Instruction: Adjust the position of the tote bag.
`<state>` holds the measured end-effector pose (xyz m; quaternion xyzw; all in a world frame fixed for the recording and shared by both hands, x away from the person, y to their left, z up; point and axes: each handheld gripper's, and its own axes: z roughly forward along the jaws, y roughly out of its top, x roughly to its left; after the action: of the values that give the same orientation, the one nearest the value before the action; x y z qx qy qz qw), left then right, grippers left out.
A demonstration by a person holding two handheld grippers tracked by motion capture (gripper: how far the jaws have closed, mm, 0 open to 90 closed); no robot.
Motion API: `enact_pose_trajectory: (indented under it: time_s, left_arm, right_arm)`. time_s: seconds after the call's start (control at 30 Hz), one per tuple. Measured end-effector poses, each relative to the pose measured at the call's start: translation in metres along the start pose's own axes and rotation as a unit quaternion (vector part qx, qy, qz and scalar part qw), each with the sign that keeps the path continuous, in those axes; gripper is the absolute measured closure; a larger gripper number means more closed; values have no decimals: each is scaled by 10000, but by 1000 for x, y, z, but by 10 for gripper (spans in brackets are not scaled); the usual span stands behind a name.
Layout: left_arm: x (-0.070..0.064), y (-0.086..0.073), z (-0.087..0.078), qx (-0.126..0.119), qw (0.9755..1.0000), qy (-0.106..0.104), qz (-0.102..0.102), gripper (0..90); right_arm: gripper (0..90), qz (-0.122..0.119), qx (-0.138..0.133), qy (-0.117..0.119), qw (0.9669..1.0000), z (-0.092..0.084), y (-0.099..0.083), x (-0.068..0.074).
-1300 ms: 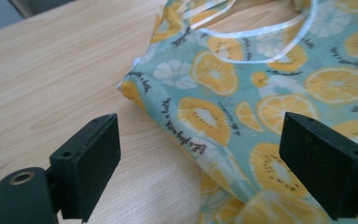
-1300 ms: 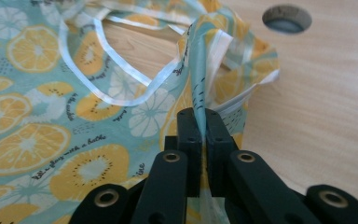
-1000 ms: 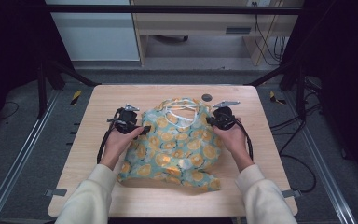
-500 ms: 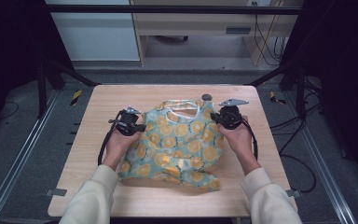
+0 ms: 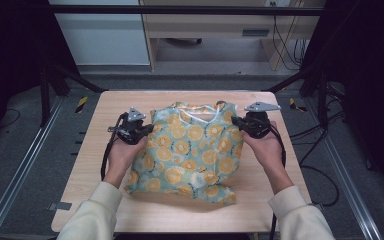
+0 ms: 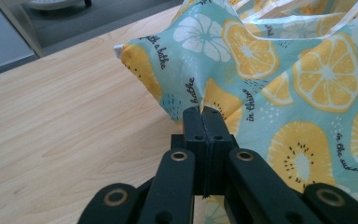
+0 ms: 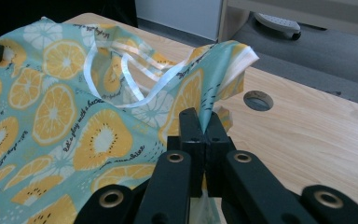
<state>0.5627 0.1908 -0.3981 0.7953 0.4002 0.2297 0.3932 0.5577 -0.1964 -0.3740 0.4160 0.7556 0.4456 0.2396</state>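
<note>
A teal fabric bag printed with orange and lemon slices lies on the wooden table, its white handles at the far end. My left gripper is shut on the bag's left edge near the top corner; in the left gripper view the jaws pinch a fold of the cloth. My right gripper is shut on the right edge near the other top corner, with cloth squeezed between its jaws. The bag's upper part is raised and stretched between the two grippers; its lower part rests on the table.
A round hole in the tabletop sits just past the bag's right corner. Bare wood runs along both sides and in front of the bag. Black frame posts and cables flank the table.
Both hands have risen and moved a little apart and toward the far side. The bag's top edge has come up off the table and spread flatter between the grippers.
</note>
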Motion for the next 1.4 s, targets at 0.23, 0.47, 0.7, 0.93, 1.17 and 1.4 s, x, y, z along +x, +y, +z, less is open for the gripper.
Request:
enact_pose_trajectory:
  time_s: [0.23, 0.47, 0.7, 0.93, 1.17, 1.4]
  left_arm:
    - [2, 9, -9, -135, 9997, -22, 213, 900]
    - [4, 11, -12, -213, 9994, 2, 261, 900]
    - [5, 15, -12, -287, 9991, 17, 296, 900]
    - [5, 25, -24, -429, 9985, 79, 335, 900]
    - [1, 36, -36, -465, 9980, 87, 428, 900]
    - [7, 36, -29, -432, 9985, -17, 341, 900]
  right_arm:
    - [899, -68, -65, 40, 9999, -5, 14, -5]
    - [899, -182, -84, -39, 9998, -2, 22, -4]
    - [899, -170, -87, -183, 9996, 2, 24, -7]
    - [899, -311, -264, -165, 9990, -11, 32, -2]
    - [899, -407, -362, -144, 9984, -25, 37, -1]
    - [899, -369, -325, -100, 9987, -20, 36, -5]
